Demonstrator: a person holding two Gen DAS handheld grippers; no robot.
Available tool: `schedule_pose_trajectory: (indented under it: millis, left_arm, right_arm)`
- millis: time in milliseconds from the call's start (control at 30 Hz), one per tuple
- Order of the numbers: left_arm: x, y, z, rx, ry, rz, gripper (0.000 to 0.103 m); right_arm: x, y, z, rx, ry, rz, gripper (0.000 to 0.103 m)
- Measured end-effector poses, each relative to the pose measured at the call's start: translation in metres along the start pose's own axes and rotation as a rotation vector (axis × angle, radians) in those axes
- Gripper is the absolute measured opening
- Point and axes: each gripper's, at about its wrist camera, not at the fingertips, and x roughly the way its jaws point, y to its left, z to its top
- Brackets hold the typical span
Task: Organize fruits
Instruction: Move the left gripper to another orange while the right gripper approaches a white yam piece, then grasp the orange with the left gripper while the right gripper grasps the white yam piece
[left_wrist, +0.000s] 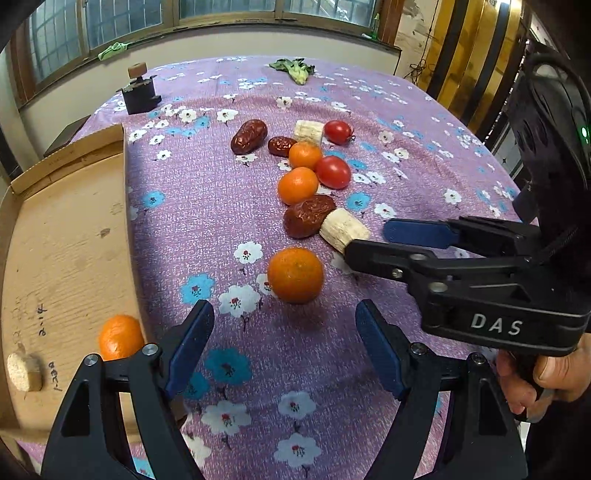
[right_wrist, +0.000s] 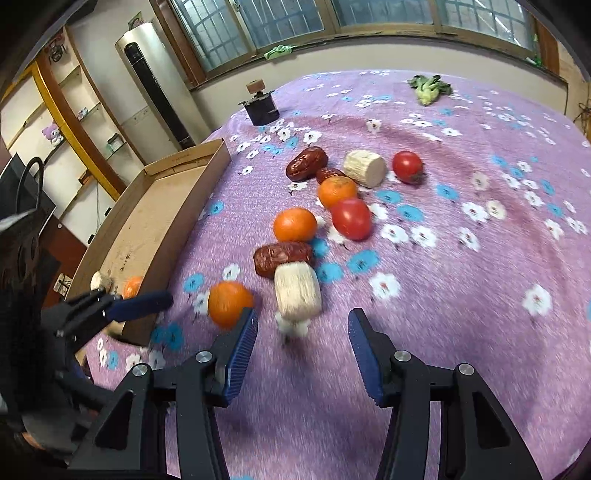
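"DAS" in white capitals on the black body of the right gripper (left_wrist: 365, 240), lower right of the left wrist view. Handwritten marks on the cardboard tray (left_wrist: 66, 236) floor, lower left, illegible.

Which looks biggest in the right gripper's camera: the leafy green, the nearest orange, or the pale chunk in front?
1. Pale chunk.
2. Nearest orange, only slightly smaller.
3. Leafy green, smallest.
The green lies far back, so its real size is unsure.
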Motion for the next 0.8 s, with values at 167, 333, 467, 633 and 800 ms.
schedule_pose_trajectory:
  millis: [167, 333, 467, 633, 800]
  left_arm:
    - [0.015, 0.0, 0.009, 0.012, 0.01, -0.008, 0.079]
    - [0.027, -0.006, 0.017, 0.054, -0.009, 0.019, 0.076]
    - [0.028, -0.006, 0.02, 0.068, -0.035, 0.059, 0.047]
    - [0.023, -0.008, 0.019, 0.093, -0.038, 0.049, 0.03]
    - [0.008, -0.014, 0.011, 0.124, -0.072, 0.052, 0.03]
  right_arm:
    - [0.012, -0.003, 0.007, -0.014, 0.016, -0.003, 0.038]
    - [-0.015, -0.009, 0.003, -0.005, -0.039, -0.071, 0.027]
    - [-0.034, -0.015, -0.005, 0.027, -0.071, -0.079, 0.027]
    - [-0.05, -0.013, -0.011, 0.043, -0.096, -0.071, 0.027]
    - [-0.064, -0.007, -0.016, 0.04, -0.116, -0.068, 0.027]
